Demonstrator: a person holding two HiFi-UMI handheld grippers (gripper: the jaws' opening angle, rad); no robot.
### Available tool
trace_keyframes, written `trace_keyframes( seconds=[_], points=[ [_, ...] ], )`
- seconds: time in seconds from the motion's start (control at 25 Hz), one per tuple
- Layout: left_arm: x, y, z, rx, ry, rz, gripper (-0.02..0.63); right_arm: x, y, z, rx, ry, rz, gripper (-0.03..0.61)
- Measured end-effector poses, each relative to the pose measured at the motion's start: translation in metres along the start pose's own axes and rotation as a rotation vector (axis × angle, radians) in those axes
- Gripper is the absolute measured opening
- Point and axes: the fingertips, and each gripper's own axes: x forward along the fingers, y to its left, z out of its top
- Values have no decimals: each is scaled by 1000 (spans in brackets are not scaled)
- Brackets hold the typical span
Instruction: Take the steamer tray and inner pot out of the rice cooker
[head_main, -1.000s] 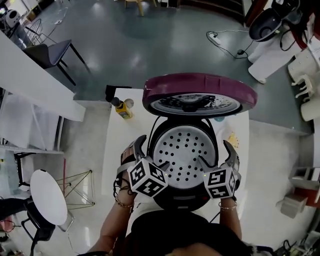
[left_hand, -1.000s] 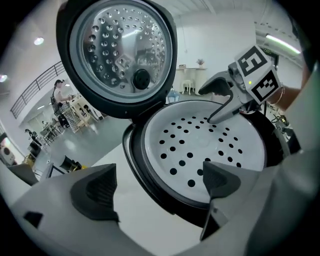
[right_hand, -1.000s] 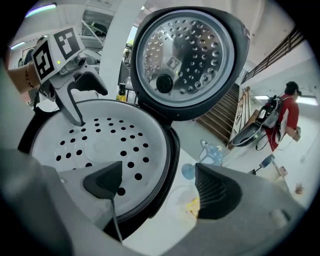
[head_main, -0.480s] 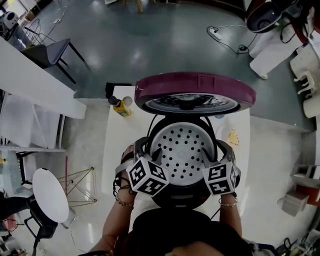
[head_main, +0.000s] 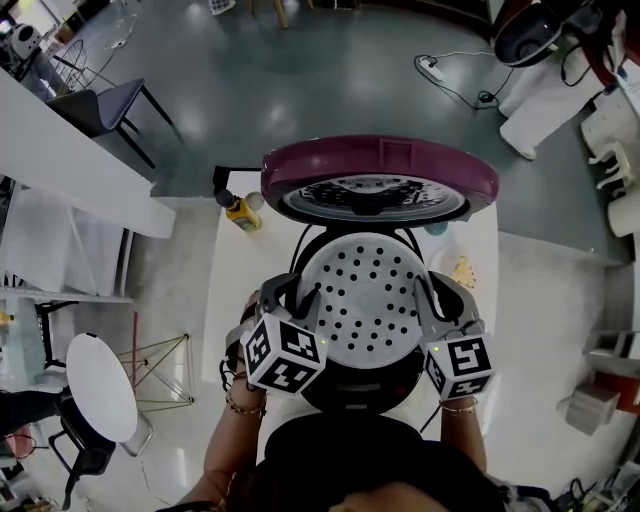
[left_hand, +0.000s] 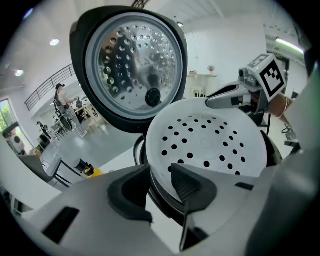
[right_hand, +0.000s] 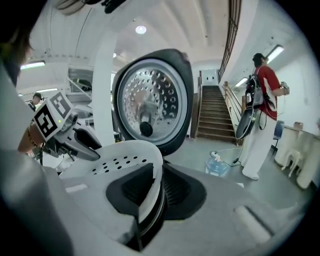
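Over rice cooker (head_main: 355, 392), white perforated steamer tray (head_main: 365, 300); left gripper (left_hand: 159, 182), right gripper (right_hand: 154, 192) just clamped its rim

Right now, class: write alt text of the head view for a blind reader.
From above: the left gripper and right gripper, jaws just closed further, clamp opposite rims of the white perforated steamer tray in the open rice cooker, its maroon lid raised behind.

The steamer tray (head_main: 365, 300) is pale grey, dotted with dark round holes. The rice cooker (head_main: 360, 390) is black with a magenta lid (head_main: 380, 160); the bench (head_main: 228, 270) is white.
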Motion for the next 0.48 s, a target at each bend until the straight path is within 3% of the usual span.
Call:
trace_keyframes(
  seconds=[0.16,0.32,0.48],
  points=[
    [-20,0,18,-81,-103,-26,113,-17,-4,22,51,-131,23,53],
    [-48,-16,43,-153,-229,-83,95,-48,-16,38,188,-237,65,32],
    [-76,-47,70,-152,-332,-140,91,-89,-32,45,230,-294,71,31]
  ],
)
